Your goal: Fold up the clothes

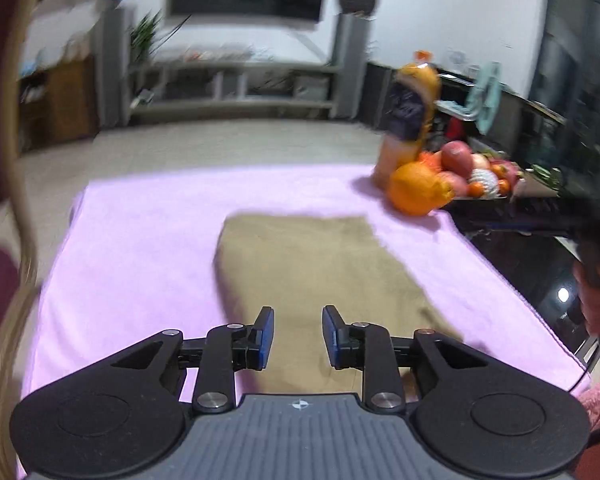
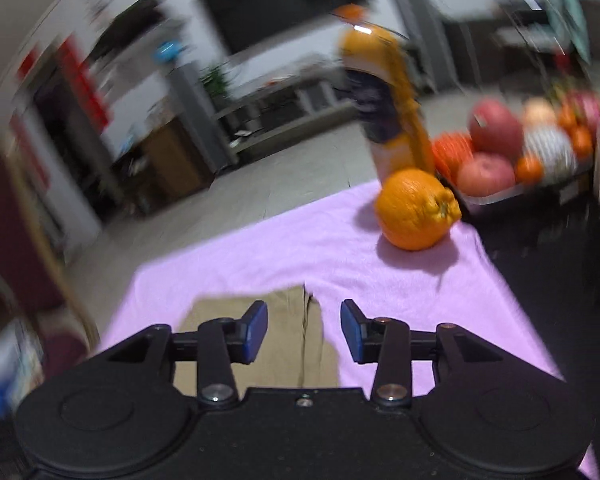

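Observation:
A tan folded garment point(image 1: 320, 272) lies flat on a pink cloth point(image 1: 140, 248) over the table. My left gripper point(image 1: 298, 336) is open and empty, held above the garment's near end. In the right wrist view the same garment point(image 2: 292, 336) lies under and just ahead of my right gripper point(image 2: 304, 330), which is open and empty above the garment's right edge, where a seam or fold line shows. The pink cloth point(image 2: 380, 292) spreads to the right. Both views are blurred by motion.
A large orange point(image 2: 416, 208) sits on the far right of the cloth, with an orange drink bottle point(image 2: 384, 96) behind it and a tray of fruit point(image 2: 512, 160) on the dark table. My right hand with its gripper shows at the right edge point(image 1: 596, 280).

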A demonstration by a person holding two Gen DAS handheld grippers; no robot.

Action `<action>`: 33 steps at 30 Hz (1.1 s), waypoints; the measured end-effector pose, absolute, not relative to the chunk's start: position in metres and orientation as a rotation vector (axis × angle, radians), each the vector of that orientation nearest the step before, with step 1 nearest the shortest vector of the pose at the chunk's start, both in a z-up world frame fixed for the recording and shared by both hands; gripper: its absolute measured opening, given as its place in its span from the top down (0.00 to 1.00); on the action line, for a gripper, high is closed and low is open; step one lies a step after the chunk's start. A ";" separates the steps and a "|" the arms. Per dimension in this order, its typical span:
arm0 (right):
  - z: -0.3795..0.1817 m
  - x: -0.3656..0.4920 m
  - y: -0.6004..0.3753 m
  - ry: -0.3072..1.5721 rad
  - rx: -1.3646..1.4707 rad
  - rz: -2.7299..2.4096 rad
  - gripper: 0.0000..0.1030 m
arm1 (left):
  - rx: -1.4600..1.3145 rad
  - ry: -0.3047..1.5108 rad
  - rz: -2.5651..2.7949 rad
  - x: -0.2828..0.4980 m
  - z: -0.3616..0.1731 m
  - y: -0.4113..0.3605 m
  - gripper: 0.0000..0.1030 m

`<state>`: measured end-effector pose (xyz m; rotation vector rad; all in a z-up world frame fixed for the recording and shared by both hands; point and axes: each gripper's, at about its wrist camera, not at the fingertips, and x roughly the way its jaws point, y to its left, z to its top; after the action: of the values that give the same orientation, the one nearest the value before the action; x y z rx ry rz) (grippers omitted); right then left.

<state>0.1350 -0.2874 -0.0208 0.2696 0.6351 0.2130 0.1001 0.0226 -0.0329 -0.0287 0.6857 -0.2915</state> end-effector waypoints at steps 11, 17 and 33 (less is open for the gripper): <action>-0.064 0.110 -0.203 0.775 -0.044 0.539 0.72 | 0.075 0.781 -0.298 0.105 -0.086 0.006 0.79; -0.098 0.095 -0.179 0.851 -0.320 0.552 0.75 | 0.143 0.863 -0.275 0.108 -0.113 0.002 0.74; -0.038 0.106 -0.279 0.703 0.321 0.331 0.48 | -0.102 0.783 -0.100 0.115 -0.062 0.063 0.55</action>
<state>0.1063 -0.2792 -0.0381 0.3213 0.7029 0.3306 0.1154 0.0628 -0.0624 -0.1016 0.7828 -0.1001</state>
